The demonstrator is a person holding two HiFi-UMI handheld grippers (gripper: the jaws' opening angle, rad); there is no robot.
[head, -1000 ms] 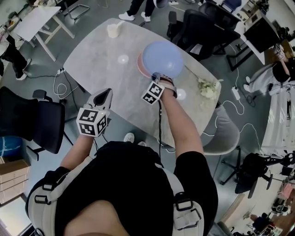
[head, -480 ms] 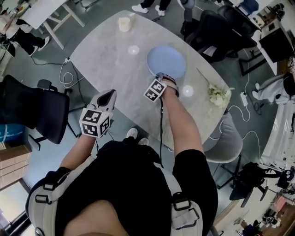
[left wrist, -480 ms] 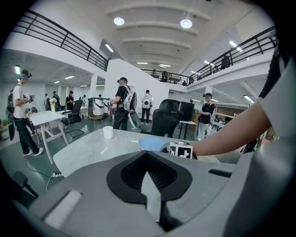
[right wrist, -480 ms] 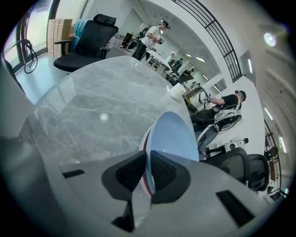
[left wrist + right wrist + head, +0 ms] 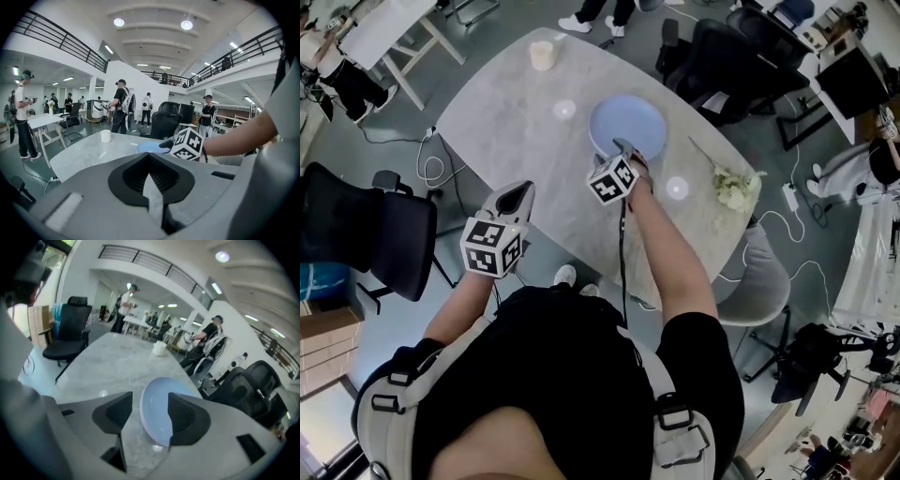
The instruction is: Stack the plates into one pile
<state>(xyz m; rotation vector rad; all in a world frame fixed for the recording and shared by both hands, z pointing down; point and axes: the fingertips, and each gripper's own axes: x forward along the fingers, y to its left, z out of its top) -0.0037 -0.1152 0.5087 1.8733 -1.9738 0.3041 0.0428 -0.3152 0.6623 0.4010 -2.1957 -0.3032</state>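
1. While its jaws had just been opening, the right gripper [image 5: 624,148] stood wide apart around the near rim of the blue plate [image 5: 627,127]. In the right gripper view neither pad pressed on the plate, so it held nothing.
2. The main risk, as I judged it, was in the withdrawal. With the rim between the jaws, a pull-back that dipped or twisted could have hooked the rim on a pad. That would have dragged the blue plate sideways or tipped its near side up.
3. A second risk was a skewed pile. A pinkish edge [image 5: 141,418] showed along the plate's left side and looked like another plate underneath, though I could not be sure. If the blue plate sat off-centre on it, a small nudge might have slid it off onto the desk [image 5: 506,122].
4. The blue plate lay flat toward the far side of the desk, directly ahead of the right gripper. Only its nearest part reached in between the jaws, and the rest stretched away beyond the fingertips. A white cup [image 5: 542,54] stood well apart from it near the far edge.
5. The left gripper [image 5: 512,201] hovered at the desk's near edge, well apart from the plate and to its left. Its jaws were closed together on nothing, so it posed little danger to the pile.
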